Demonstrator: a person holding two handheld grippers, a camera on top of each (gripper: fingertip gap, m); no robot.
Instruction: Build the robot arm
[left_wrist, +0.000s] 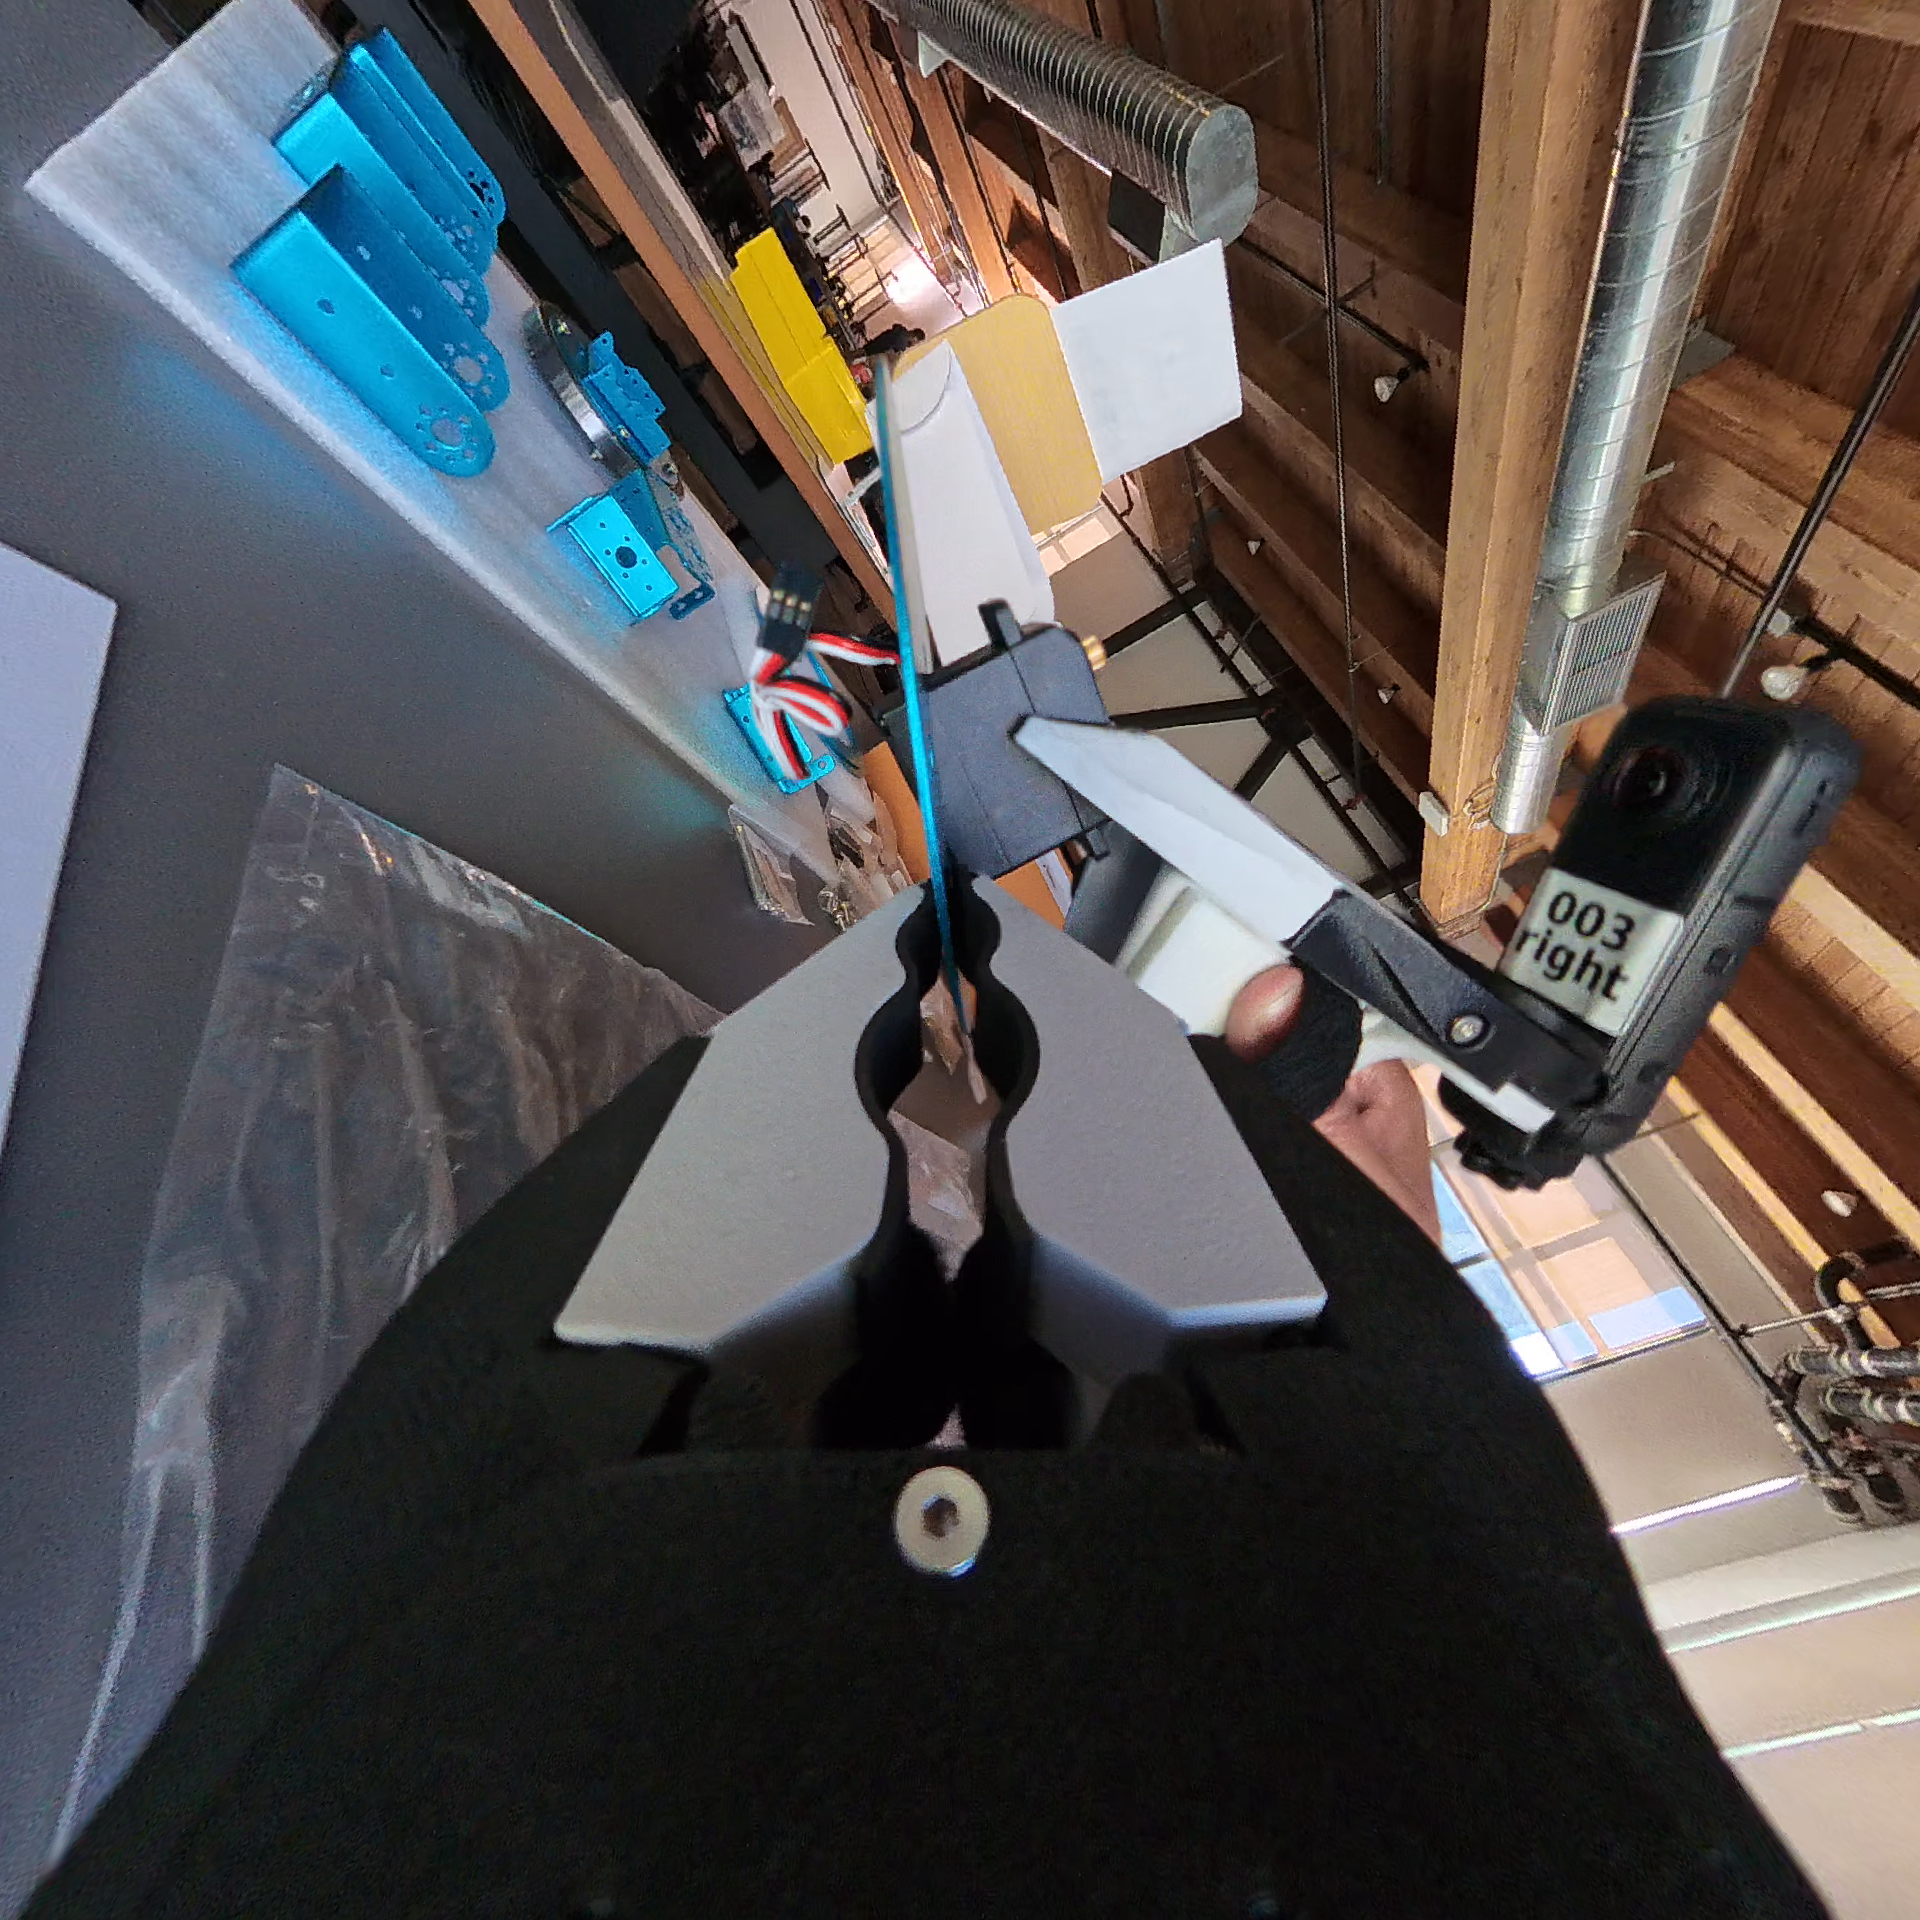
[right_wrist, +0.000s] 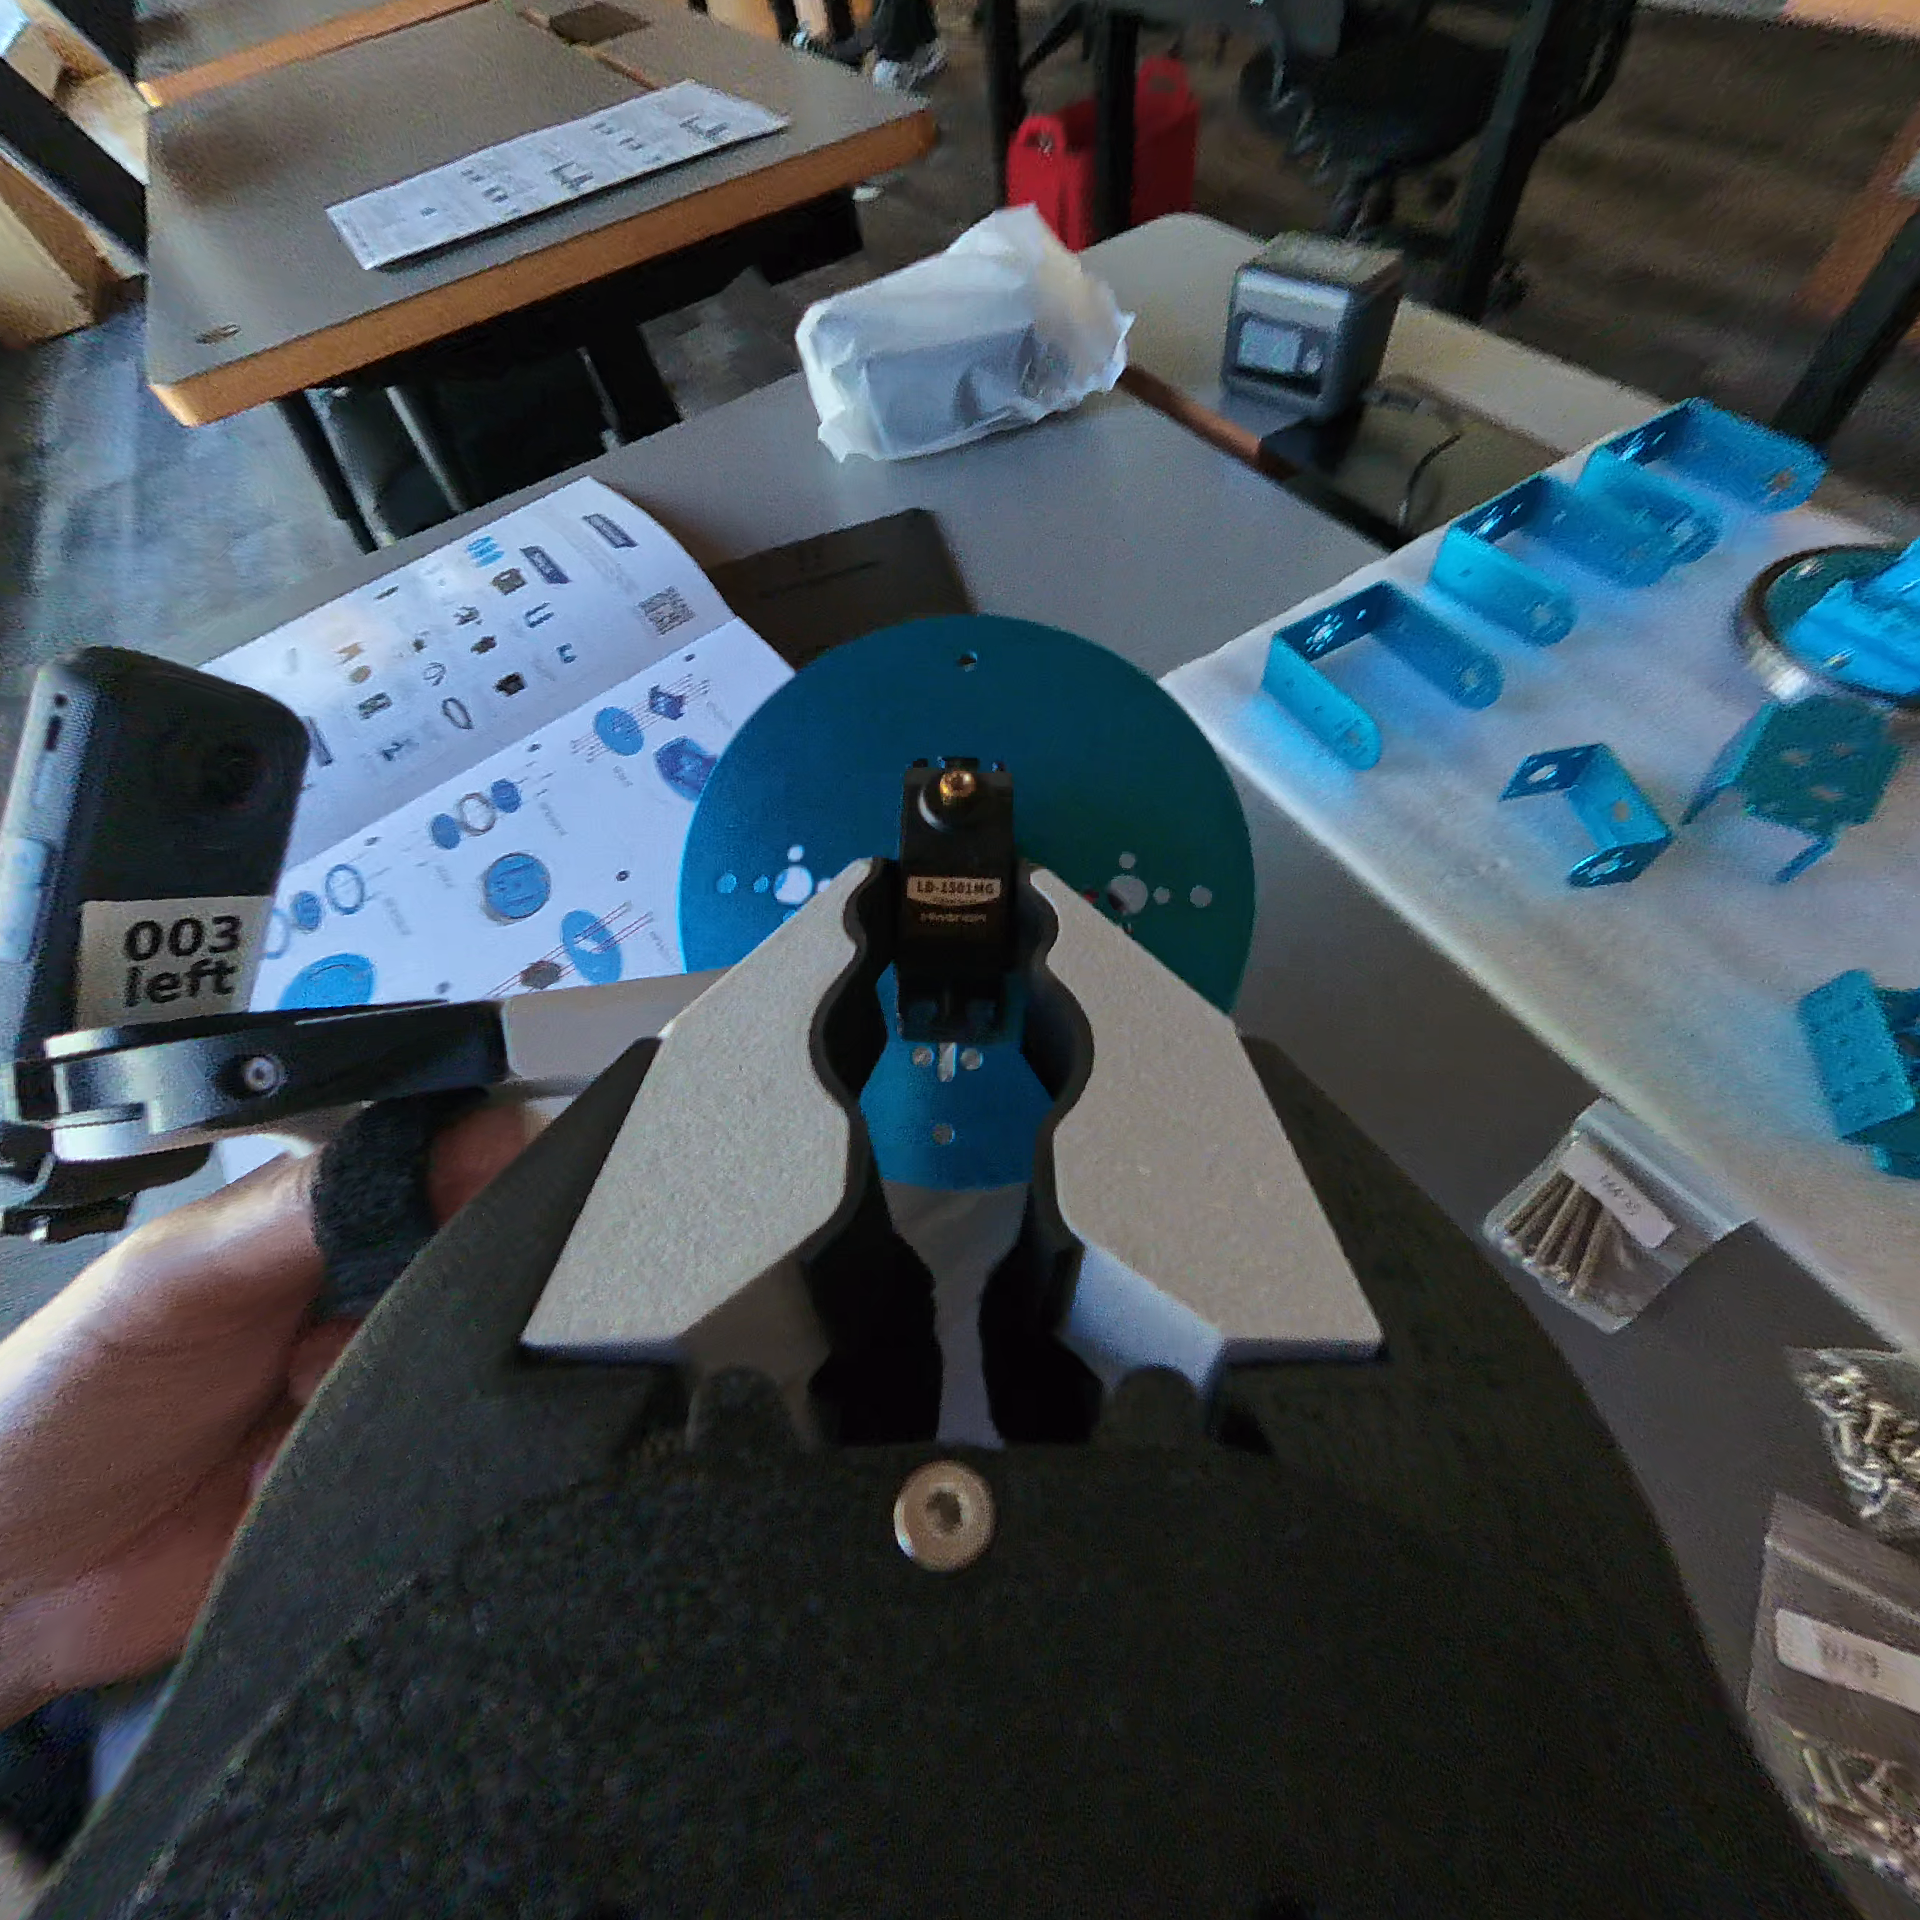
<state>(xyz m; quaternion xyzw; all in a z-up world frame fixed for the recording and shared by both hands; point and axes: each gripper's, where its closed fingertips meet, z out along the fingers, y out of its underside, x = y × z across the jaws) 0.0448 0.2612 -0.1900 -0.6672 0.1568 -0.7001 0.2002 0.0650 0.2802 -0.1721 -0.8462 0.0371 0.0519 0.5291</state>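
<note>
My left gripper (left_wrist: 951, 906) is shut on the rim of a thin blue round plate (left_wrist: 914, 665), seen edge-on and held in the air. The plate faces me in the right wrist view (right_wrist: 966, 717), with small holes through it. My right gripper (right_wrist: 951, 883) is shut on a black servo (right_wrist: 951, 914) with a brass shaft on top, held right against the plate's face. In the left wrist view the servo (left_wrist: 1013, 769) sits on the plate's right side between the right gripper's white fingers (left_wrist: 1184, 816). Its red, white and black lead (left_wrist: 800, 696) hangs on the plate's far side.
Several blue metal brackets (right_wrist: 1371, 665) lie on a white foam sheet (right_wrist: 1455, 935) on the grey table. Bags of screws (right_wrist: 1590, 1236) lie at the right. An open printed parts sheet (right_wrist: 499, 727), a paper-wrapped item (right_wrist: 966, 343) and a clear plastic bag (left_wrist: 343, 1091) lie nearby. Less than 4 cm separates the two grippers' tips.
</note>
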